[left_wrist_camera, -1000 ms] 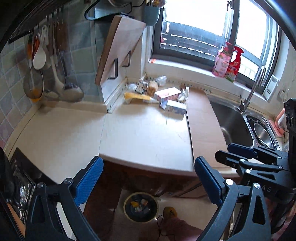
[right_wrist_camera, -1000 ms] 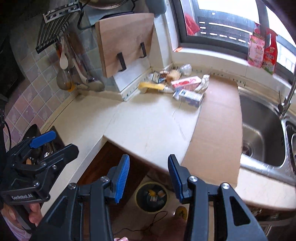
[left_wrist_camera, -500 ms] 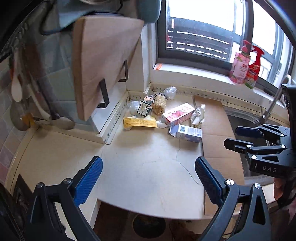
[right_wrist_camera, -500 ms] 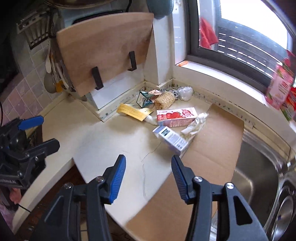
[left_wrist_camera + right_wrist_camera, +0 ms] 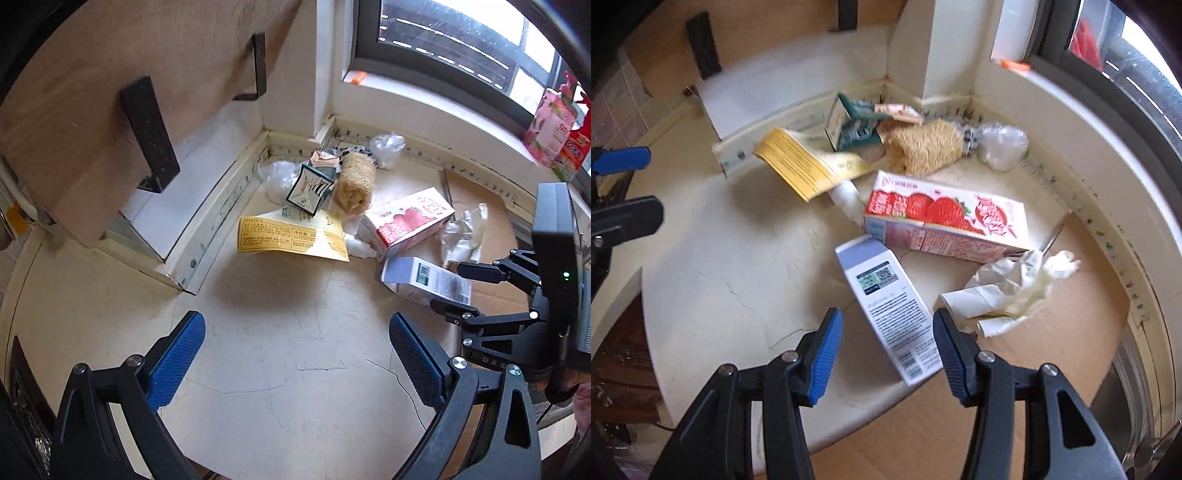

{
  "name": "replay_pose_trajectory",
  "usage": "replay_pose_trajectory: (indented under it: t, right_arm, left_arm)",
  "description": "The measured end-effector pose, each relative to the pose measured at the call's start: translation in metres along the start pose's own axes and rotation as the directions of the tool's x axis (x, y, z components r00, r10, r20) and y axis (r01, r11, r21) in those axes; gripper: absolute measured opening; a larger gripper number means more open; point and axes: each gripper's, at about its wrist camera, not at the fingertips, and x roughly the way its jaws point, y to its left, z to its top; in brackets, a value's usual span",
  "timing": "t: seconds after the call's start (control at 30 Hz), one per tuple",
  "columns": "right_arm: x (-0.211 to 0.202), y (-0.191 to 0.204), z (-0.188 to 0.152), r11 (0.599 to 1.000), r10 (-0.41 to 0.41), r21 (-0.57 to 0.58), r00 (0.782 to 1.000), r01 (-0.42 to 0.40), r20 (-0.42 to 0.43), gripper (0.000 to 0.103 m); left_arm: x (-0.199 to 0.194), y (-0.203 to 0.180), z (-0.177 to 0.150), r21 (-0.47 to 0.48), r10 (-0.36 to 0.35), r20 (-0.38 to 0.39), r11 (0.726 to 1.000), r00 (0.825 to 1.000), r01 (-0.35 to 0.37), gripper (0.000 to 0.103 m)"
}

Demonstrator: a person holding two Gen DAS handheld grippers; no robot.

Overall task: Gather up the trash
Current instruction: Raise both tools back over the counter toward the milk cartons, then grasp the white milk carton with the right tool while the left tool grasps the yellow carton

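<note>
Trash (image 5: 923,206) heaped in counter corner: cartons, wrappers, crumpled tissue; right tool (image 5: 888,354) released, left tool (image 5: 295,362) released.

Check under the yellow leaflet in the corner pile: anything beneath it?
A white tube-like piece pokes out from under the yellow leaflet at its near edge, beside the strawberry carton. The rest of it, and anything else beneath, is covered.

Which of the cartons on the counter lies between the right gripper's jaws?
The white-and-lavender carton with the QR code; the strawberry-printed carton lies farther back.
</note>
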Motion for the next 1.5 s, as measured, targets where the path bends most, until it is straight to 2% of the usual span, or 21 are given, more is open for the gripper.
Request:
replay_pose_trajectory:
  t: [0.07, 0.13, 0.23, 0.33, 0.47, 0.53, 0.6, 0.73, 0.83, 0.9, 0.93, 1.0, 1.03, 1.13, 1.17, 1.2, 1.27, 1.33, 1.5]
  right_arm:
    - [0.008, -0.004, 0.002, 1.0, -0.012, -0.011, 1.0, 0.012, 0.017, 0.053]
    - [0.016, -0.007, 0.005, 1.0, 0.028, -0.009, 0.999, -0.028, -0.015, 0.053]
    - [0.022, -0.008, 0.006, 0.998, 0.04, -0.039, 0.999, -0.041, -0.026, 0.05]
    - [0.02, -0.007, 0.008, 0.996, 0.058, -0.062, 0.998, -0.059, -0.014, 0.036]
    - [0.004, -0.017, 0.012, 0.991, 0.133, 0.017, 0.99, -0.134, 0.05, 0.036]
    - [-0.006, -0.024, 0.014, 0.98, 0.182, 0.066, 0.979, -0.188, 0.093, 0.036]
    - [-0.017, -0.033, 0.017, 0.964, 0.222, 0.113, 0.964, -0.239, 0.145, 0.036]
    - [-0.026, -0.045, 0.02, 0.943, 0.233, 0.184, 0.946, -0.276, 0.224, 0.036]
    - [-0.027, -0.051, 0.02, 0.936, 0.222, 0.214, 0.941, -0.279, 0.256, 0.036]
    - [-0.023, -0.053, 0.02, 0.932, 0.222, 0.225, 0.939, -0.284, 0.264, 0.036]
    - [-0.022, -0.053, 0.02, 0.932, 0.219, 0.23, 0.939, -0.282, 0.264, 0.036]
    - [-0.019, -0.055, 0.019, 0.929, 0.217, 0.24, 0.94, -0.281, 0.262, 0.036]
    - [-0.018, -0.055, 0.018, 0.927, 0.218, 0.245, 0.941, -0.282, 0.26, 0.036]
    - [-0.011, -0.055, 0.017, 0.922, 0.225, 0.257, 0.941, -0.289, 0.251, 0.036]
    - [-0.011, -0.054, 0.016, 0.922, 0.225, 0.259, 0.942, -0.289, 0.249, 0.036]
    - [-0.011, -0.054, 0.015, 0.921, 0.227, 0.261, 0.942, -0.29, 0.248, 0.036]
    - [-0.012, -0.052, 0.013, 0.92, 0.228, 0.262, 0.941, -0.292, 0.25, 0.036]
    - [-0.015, -0.049, 0.011, 0.918, 0.23, 0.263, 0.939, -0.296, 0.255, 0.036]
    - [-0.029, -0.039, 0.007, 0.919, 0.224, 0.26, 0.935, -0.297, 0.276, 0.036]
  left_arm:
    - [0.009, 0.0, 0.001, -0.003, 0.006, -0.014, 1.0, 1.0, -0.006, 0.099]
    - [0.016, 0.0, 0.001, -0.005, 0.013, -0.025, 1.0, 1.0, -0.013, 0.099]
    - [0.024, 0.002, 0.002, -0.018, 0.012, -0.039, 1.0, 0.999, -0.013, 0.099]
    - [0.03, 0.003, 0.007, -0.038, -0.003, -0.045, 0.999, 0.999, 0.001, 0.099]
    - [0.042, -0.001, 0.016, -0.059, -0.009, -0.049, 0.998, 0.999, 0.006, 0.099]
    - [0.049, -0.003, 0.02, -0.071, -0.011, -0.051, 0.997, 0.999, 0.007, 0.098]
    - [0.055, -0.003, 0.024, -0.09, -0.02, -0.054, 0.996, 0.998, 0.015, 0.093]
    - [0.072, 0.002, 0.032, -0.182, -0.07, -0.065, 0.982, 0.995, 0.057, 0.09]
    - [0.088, 0.014, 0.037, -0.299, -0.128, -0.072, 0.949, 0.989, 0.101, 0.08]
    - [0.099, 0.022, 0.038, -0.368, -0.162, -0.073, 0.922, 0.984, 0.124, 0.068]
    - [0.106, 0.026, 0.038, -0.404, -0.177, -0.076, 0.905, 0.981, 0.132, 0.066]
    - [0.117, 0.031, 0.038, -0.448, -0.198, -0.078, 0.883, 0.977, 0.143, 0.051]
    - [0.122, 0.032, 0.038, -0.467, -0.205, -0.076, 0.872, 0.976, 0.147, 0.048]
    - [0.127, 0.034, 0.037, -0.508, -0.239, -0.023, 0.839, 0.971, 0.195, 0.033]
    - [0.124, 0.033, 0.038, -0.507, -0.246, 0.005, 0.835, 0.969, 0.214, 0.023]
    - [0.119, 0.031, 0.039, -0.5, -0.251, 0.031, 0.834, 0.967, 0.233, 0.012]
    - [0.107, 0.025, 0.043, -0.468, -0.222, 0.076, 0.853, 0.972, 0.232, 0.002]
    - [0.096, 0.02, 0.044, -0.44, -0.197, 0.101, 0.87, 0.975, 0.221, 0.0]
    - [0.071, 0.012, 0.039, -0.391, -0.197, 0.134, 0.89, 0.971, 0.234, 0.0]
